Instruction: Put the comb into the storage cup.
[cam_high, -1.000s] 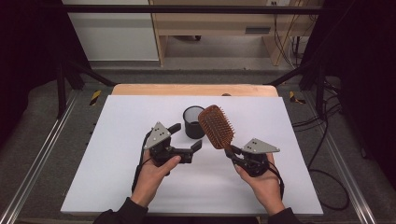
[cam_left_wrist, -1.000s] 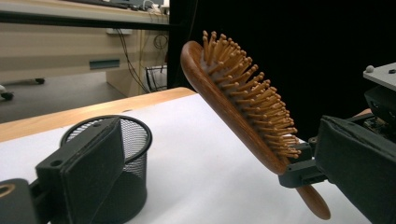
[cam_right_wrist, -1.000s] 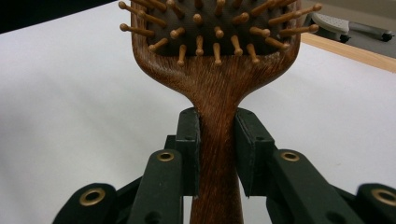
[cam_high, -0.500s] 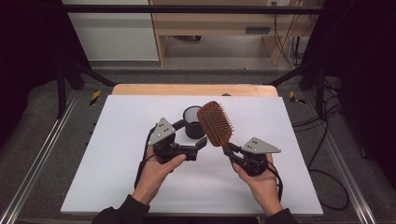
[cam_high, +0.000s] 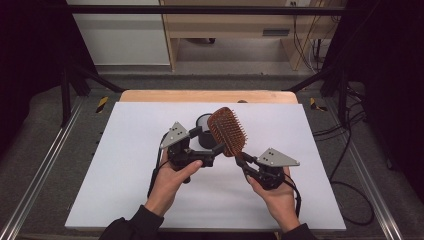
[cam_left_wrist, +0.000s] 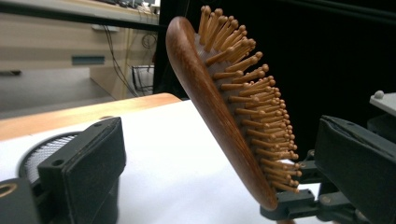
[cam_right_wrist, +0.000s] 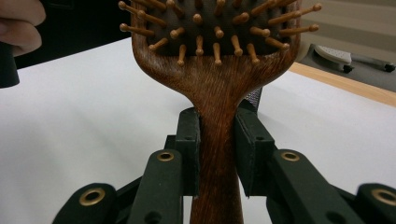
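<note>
A wooden paddle hairbrush (cam_high: 227, 131) with wooden bristles stands tilted above the white table. My right gripper (cam_high: 241, 160) is shut on its handle (cam_right_wrist: 217, 140), one pad on each side, as the right gripper view (cam_right_wrist: 217, 154) shows. My left gripper (cam_high: 207, 142) is open. In the left gripper view (cam_left_wrist: 224, 163) the brush head (cam_left_wrist: 219, 107) stands between the wide jaws, back toward the left pad and bristles toward the right pad, touching neither. A black mesh cup (cam_high: 202, 121) stands just behind the left gripper.
A white sheet (cam_high: 125, 165) covers the table, with a wooden strip (cam_high: 150, 96) along the far edge. Metal rails (cam_high: 45, 170) run down both sides. Cables (cam_high: 345, 150) lie on the floor at the right. The mesh cup (cam_left_wrist: 42, 154) sits close behind the left jaw.
The left gripper has edged slightly right toward the brush head. The brush has tipped a little more upright. The right hand has stayed in place.
</note>
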